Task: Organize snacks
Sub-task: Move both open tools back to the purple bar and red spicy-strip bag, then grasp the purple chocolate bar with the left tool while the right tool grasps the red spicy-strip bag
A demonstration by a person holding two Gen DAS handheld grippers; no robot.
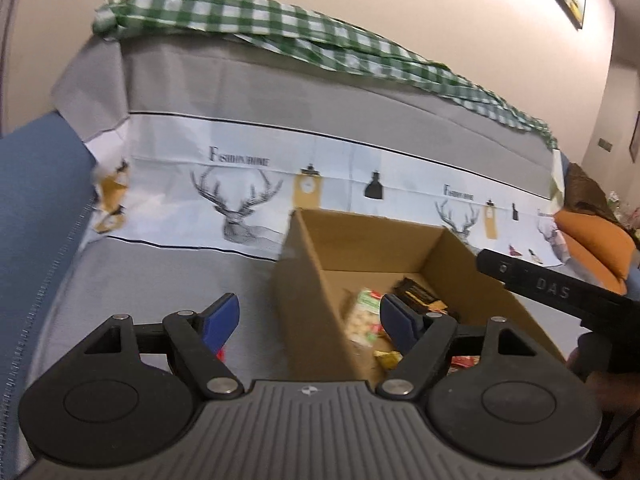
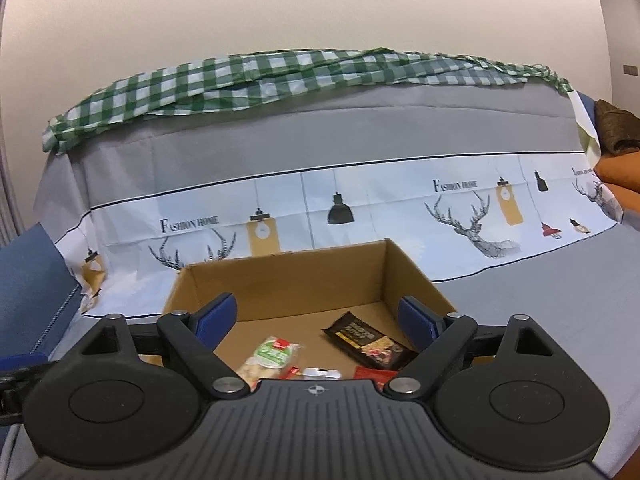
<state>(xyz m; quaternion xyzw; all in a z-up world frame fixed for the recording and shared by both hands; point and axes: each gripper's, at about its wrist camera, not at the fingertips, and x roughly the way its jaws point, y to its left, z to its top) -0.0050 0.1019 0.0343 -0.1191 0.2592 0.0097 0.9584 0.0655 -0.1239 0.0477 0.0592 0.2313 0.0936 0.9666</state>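
Grey cloth [image 2: 360, 136] printed "FASHION HOME", cardboard box [image 2: 280, 280], black snack bar [image 2: 368, 340]

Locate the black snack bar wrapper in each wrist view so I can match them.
Left wrist: black snack bar wrapper, right of centre, just past the right blue finger.
Right wrist: lower centre-right, on the box floor.
Shared landmark: the cardboard box around it.

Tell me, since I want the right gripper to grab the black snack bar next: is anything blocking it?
Nothing visible does. The right gripper hangs open above the cardboard box, and the black snack bar lies uncovered on its floor.
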